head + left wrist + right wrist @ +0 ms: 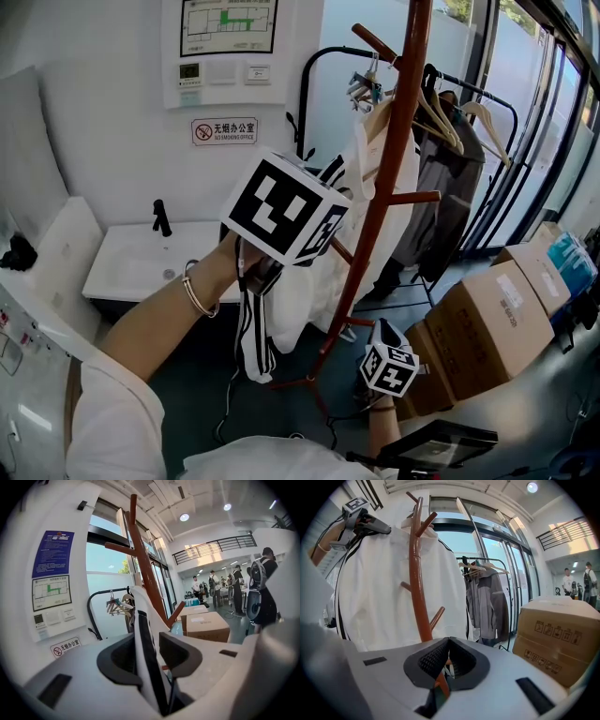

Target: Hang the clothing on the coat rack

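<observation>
A white garment with black stripes [375, 187] drapes over the brown coat rack [398, 122], and a striped part dangles below my left hand. My left gripper [314, 202] is raised at the garment's upper edge. In the left gripper view its jaws [150, 648] stand apart, and a striped fold of the garment [145, 630] lies loosely between them, with the coat rack [143, 559] behind. My right gripper [384, 342] hangs low near the rack's base. Its jaws [447, 644] are shut on nothing and point at the coat rack [417, 573] and the garment [379, 588].
A black clothes rail [469, 94] with hangers and a grey coat [441, 178] stands behind the rack. Cardboard boxes [487, 319] sit at the right, and a white sink counter [141, 262] at the left. Several people [262, 588] stand far off.
</observation>
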Tool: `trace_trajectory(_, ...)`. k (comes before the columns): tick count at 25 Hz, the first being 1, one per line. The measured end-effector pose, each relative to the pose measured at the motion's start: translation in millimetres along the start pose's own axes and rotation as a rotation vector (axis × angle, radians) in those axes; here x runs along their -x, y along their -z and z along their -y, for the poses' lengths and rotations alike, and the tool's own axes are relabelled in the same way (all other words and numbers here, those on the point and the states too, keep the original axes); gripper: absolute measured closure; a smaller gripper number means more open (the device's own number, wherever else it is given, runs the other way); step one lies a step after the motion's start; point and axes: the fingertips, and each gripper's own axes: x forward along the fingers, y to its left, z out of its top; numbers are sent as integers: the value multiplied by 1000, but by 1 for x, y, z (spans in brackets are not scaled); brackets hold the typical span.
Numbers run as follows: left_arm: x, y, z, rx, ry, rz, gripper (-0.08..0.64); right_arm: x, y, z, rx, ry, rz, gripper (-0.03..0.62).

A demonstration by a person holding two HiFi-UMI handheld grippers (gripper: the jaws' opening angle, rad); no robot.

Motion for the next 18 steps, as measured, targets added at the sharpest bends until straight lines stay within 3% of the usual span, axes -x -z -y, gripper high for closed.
trace_trajectory(18, 26, 1, -4, 21, 8, 47, 400, 5, 3, -18, -1, -11, -3, 569)
